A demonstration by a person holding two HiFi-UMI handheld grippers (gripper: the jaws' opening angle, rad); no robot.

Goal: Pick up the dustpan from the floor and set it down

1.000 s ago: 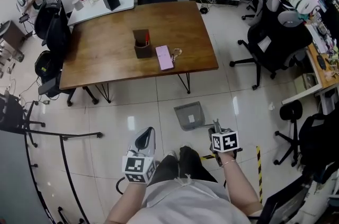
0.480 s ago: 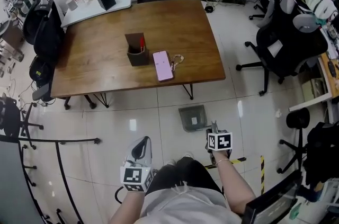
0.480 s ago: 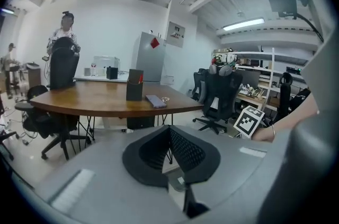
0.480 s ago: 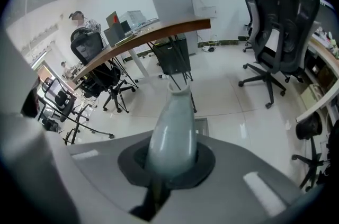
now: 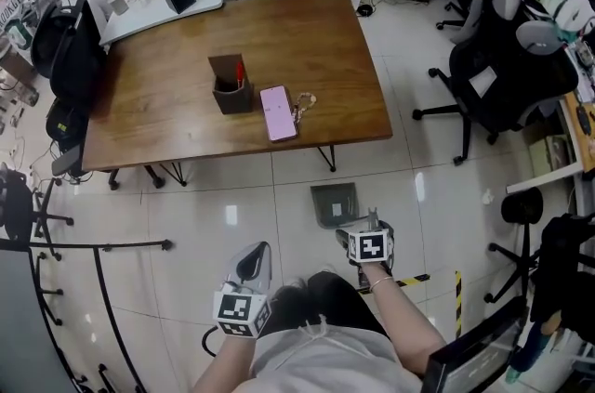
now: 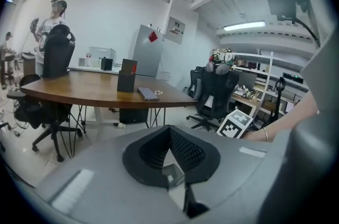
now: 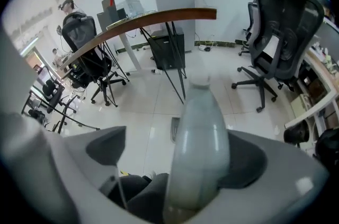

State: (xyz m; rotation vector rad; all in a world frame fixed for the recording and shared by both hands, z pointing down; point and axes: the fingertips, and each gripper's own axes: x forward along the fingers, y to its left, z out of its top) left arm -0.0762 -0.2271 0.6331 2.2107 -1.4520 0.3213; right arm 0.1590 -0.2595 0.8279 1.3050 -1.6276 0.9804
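the dustpan (image 5: 335,203) sits on the white floor (image 5: 232,187) just on the near side of the wooden bench (image 5: 167,103), by its right leg. its pale handle (image 7: 200,133) stands up between the jaws of the right claw (image 5: 373,224), which have just been opening and are wide apart, not gripping it. the left claw (image 5: 254,259), off to the left, is closed on nothing.

Floor tiles (image 5: 214,196) left and right of the dustpan (image 5: 335,203) lie open. The table (image 5: 167,103) and its legs (image 5: 326,158) obstruct above it. Office chairs (image 5: 493,75) crowd the right edge.
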